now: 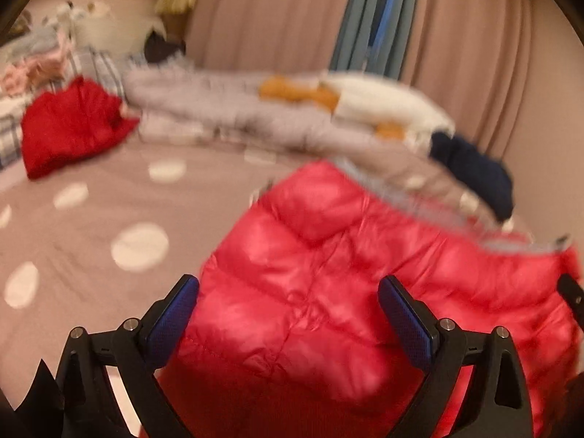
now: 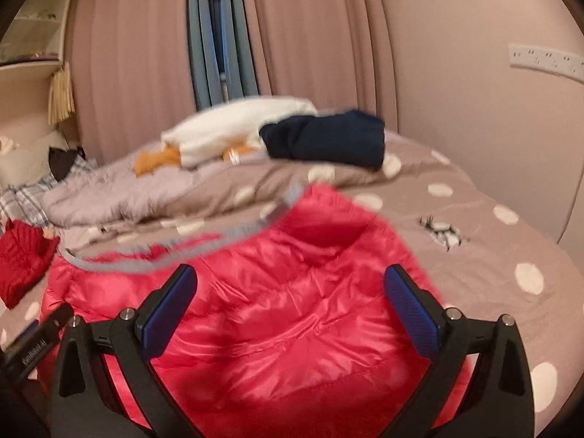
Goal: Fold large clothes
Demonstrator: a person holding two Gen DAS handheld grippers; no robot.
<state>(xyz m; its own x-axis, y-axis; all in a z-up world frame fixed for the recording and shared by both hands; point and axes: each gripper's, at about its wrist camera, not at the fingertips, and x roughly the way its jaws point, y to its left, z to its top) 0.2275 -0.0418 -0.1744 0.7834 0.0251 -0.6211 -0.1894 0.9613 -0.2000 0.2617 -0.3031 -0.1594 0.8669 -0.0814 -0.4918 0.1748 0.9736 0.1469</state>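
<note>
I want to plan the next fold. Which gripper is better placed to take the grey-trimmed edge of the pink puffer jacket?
Probably the right gripper: the grey-trimmed edge lies just ahead of its open jaws. From the left gripper, also open, it sits far off to the side of the pink puffer jacket.

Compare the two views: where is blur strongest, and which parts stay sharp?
Left wrist view: the bedding pile and red puffer jacket smear; the left hand-held gripper stays crisp. Right wrist view: jacket softly blurred, right hand-held gripper sharp, edges bowed by the fisheye.
</note>
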